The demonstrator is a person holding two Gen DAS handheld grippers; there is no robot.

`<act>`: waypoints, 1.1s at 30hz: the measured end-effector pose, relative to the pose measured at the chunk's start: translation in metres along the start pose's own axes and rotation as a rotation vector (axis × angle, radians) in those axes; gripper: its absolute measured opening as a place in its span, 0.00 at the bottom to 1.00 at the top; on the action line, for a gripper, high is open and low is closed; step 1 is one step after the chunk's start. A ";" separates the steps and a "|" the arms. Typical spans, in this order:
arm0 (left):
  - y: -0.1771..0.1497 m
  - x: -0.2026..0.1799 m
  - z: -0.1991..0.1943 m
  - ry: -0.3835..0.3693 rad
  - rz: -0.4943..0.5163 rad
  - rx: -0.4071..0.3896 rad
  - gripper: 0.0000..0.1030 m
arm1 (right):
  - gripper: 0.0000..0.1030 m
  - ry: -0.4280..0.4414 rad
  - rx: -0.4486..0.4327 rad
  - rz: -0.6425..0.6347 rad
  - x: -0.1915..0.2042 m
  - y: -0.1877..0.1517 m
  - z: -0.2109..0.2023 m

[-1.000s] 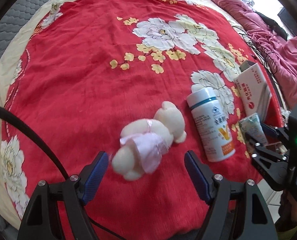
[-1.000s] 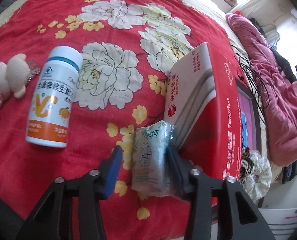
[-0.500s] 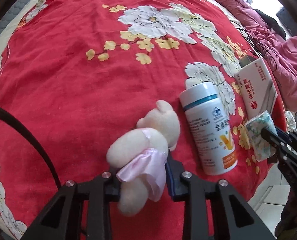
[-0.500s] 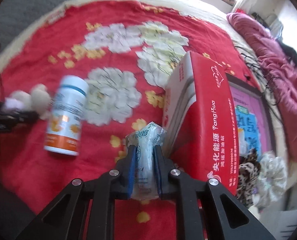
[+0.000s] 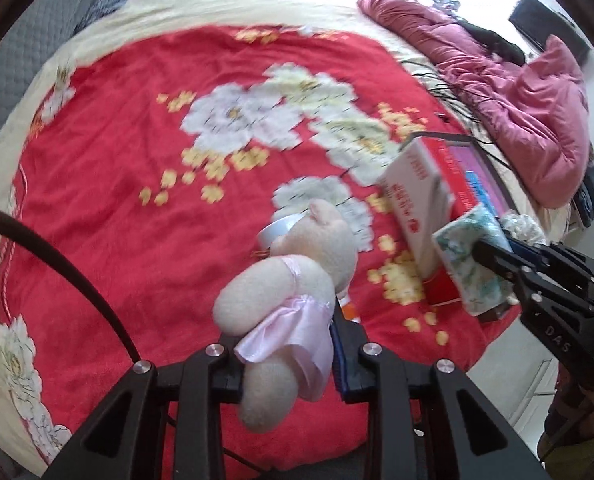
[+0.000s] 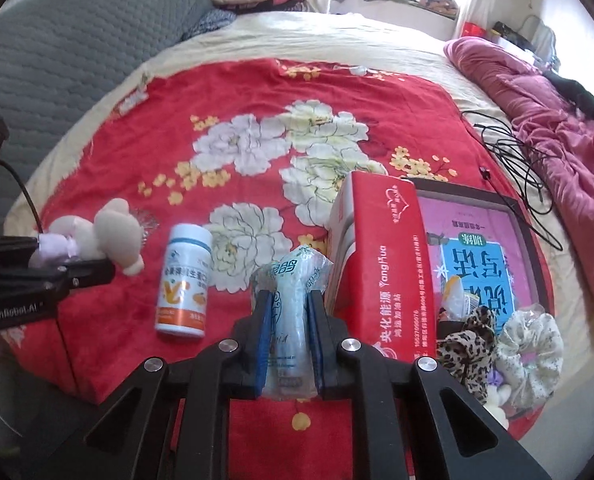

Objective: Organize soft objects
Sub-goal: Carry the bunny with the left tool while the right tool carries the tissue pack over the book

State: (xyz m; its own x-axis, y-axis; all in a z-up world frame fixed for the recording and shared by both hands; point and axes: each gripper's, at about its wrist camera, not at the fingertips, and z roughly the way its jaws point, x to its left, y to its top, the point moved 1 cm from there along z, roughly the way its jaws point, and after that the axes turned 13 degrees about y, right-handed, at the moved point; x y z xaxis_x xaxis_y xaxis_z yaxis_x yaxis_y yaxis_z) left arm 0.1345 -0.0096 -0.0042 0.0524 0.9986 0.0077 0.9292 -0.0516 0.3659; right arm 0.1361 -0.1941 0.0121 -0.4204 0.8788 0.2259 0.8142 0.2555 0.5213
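My left gripper (image 5: 287, 354) is shut on a cream plush bear (image 5: 293, 280) in a pink skirt and holds it above the red floral blanket (image 5: 137, 160). The bear also shows at the left of the right wrist view (image 6: 97, 236). My right gripper (image 6: 289, 320) is shut on a pale blue tissue pack (image 6: 291, 300) and holds it above the blanket; the pack shows in the left wrist view (image 5: 471, 256). Scrunchies (image 6: 497, 344) lie on a pink book (image 6: 481, 248) at the right.
A white vitamin bottle (image 6: 185, 280) lies on the blanket between the grippers. A red and white box (image 6: 377, 260) stands right of the tissue pack. Black cables (image 6: 513, 168) and a pink quilt (image 6: 557, 120) lie at the far right. The bed edge is near.
Both grippers have closed on their objects and lifted them off the blanket: the left on the plush bear, the right on the tissue pack. Both views now sit higher above the bed.
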 end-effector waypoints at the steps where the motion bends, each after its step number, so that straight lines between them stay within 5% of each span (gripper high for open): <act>1: 0.001 -0.002 -0.004 0.000 0.003 -0.006 0.29 | 0.17 0.001 -0.009 0.000 0.000 0.000 -0.005; 13: 0.008 -0.065 -0.059 -0.014 0.081 -0.095 0.29 | 0.17 -0.001 -0.146 0.043 -0.021 -0.004 -0.081; 33: 0.023 -0.210 -0.069 -0.112 0.258 -0.106 0.30 | 0.17 -0.141 -0.305 0.279 -0.158 -0.048 -0.189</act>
State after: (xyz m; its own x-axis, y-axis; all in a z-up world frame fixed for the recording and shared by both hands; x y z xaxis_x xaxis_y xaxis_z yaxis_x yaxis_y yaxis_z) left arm 0.1193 -0.2199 0.0670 0.3272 0.9449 0.0128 0.8369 -0.2961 0.4604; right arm 0.0878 -0.4212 0.1067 -0.1247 0.9491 0.2892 0.7242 -0.1121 0.6804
